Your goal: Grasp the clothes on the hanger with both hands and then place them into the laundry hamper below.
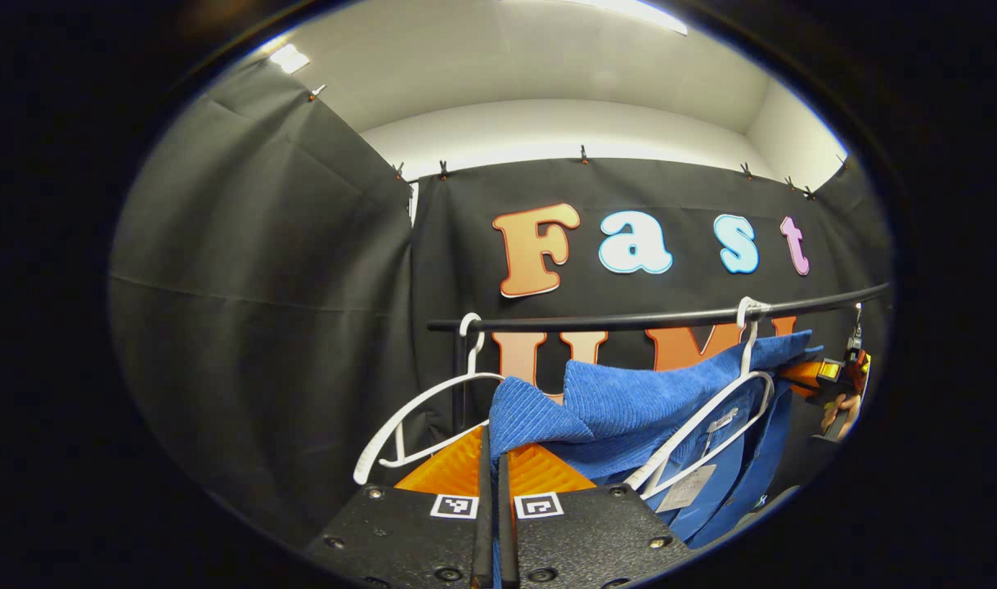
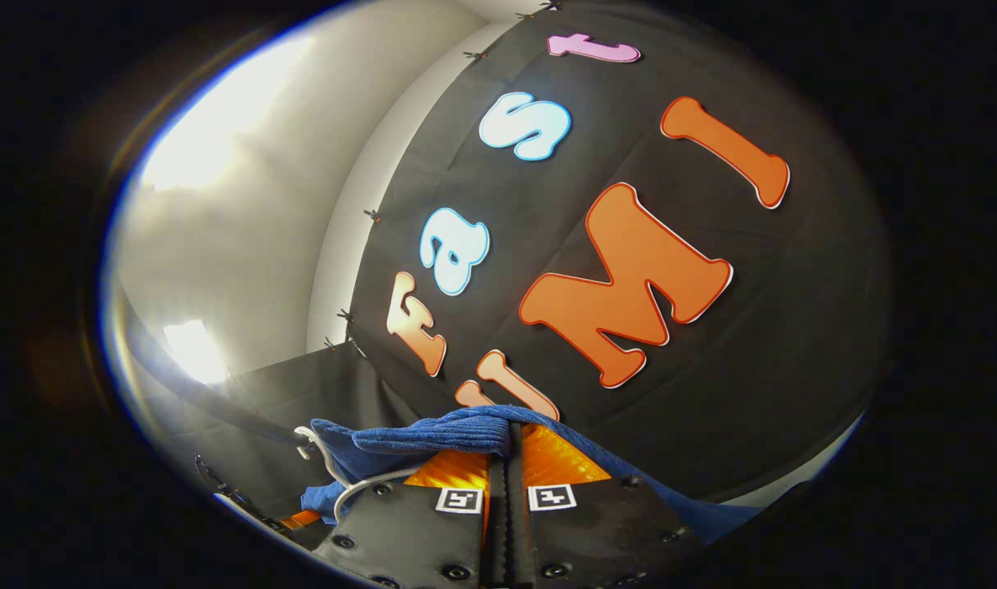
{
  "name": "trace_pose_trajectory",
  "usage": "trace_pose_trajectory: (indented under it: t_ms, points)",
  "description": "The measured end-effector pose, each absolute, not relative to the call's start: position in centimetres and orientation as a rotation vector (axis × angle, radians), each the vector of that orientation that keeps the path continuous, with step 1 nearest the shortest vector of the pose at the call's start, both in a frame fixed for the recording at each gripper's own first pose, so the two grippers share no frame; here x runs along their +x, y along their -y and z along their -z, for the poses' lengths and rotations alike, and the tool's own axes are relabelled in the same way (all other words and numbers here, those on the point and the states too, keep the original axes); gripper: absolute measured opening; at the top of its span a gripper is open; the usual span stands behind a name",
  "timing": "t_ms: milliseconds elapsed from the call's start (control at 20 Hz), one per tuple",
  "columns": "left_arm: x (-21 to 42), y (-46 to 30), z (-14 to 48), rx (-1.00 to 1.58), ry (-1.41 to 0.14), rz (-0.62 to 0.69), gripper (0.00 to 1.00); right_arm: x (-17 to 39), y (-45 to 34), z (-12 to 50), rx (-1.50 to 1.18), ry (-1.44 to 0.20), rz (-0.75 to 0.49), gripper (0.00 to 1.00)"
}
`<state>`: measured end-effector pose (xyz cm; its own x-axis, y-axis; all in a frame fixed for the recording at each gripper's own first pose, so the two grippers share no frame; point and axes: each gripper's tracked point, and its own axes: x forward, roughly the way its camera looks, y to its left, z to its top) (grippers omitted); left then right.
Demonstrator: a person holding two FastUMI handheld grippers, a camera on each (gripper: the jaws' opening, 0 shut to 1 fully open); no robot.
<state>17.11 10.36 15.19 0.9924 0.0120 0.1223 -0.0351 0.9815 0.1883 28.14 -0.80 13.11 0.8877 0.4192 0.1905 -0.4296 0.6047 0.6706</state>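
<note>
1. Left gripper [image 1: 491, 458]: my jaws are pressed together on a fold of the blue garment [image 1: 629, 401]. The cloth runs down into the slit between the two fingers, so I read this as a pinch on fabric.
2. Right gripper [image 2: 505, 458]: jaws likewise closed on a ridge of the same blue garment [image 2: 441, 438], which bunches over the fingertips and falls away to both sides.
3. Key relation: the garment lies draped along the black rail [image 1: 653, 317], its long axis running with the rail from my left grip out toward the far end. In the left gripper view the cloth rises ahead and to the right of the jaws. The other gripper, with a hand on it, sits at that far end, well apart.
4. The garment is on or against a white hanger [image 1: 715, 413] hooked on the rail. A second white hanger [image 1: 420, 409] hangs bare, just left of my left jaws.
5. Judgement: both ends are held, so neither hand is nearer. The coming move calls for lifting the cloth clear of the hanger before lowering it. The hamper is below.
6. Look of the garment: deep blue, ribbed like corduroy or knit, thick, soft folds. A pale tag [image 1: 688, 488] hangs off it. Expect it to sag between the grips.
7. Risk: the hanger may snag and come along.
</note>
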Motion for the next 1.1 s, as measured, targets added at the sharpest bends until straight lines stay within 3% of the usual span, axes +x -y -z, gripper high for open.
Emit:
trace_pose_trajectory:
  t_ms: [350,1100]
  points:
    - [20.0,-13.0,-8.4,0.025,-0.014,0.035,0.02,30.7,2.7,-8.9,0.775,-0.085,-0.369,0.07]
    - [17.7,-13.1,-1.8,0.072,-0.104,0.032,0.03,28.0,3.4,-0.3,0.621,-0.223,-0.253,0.07]
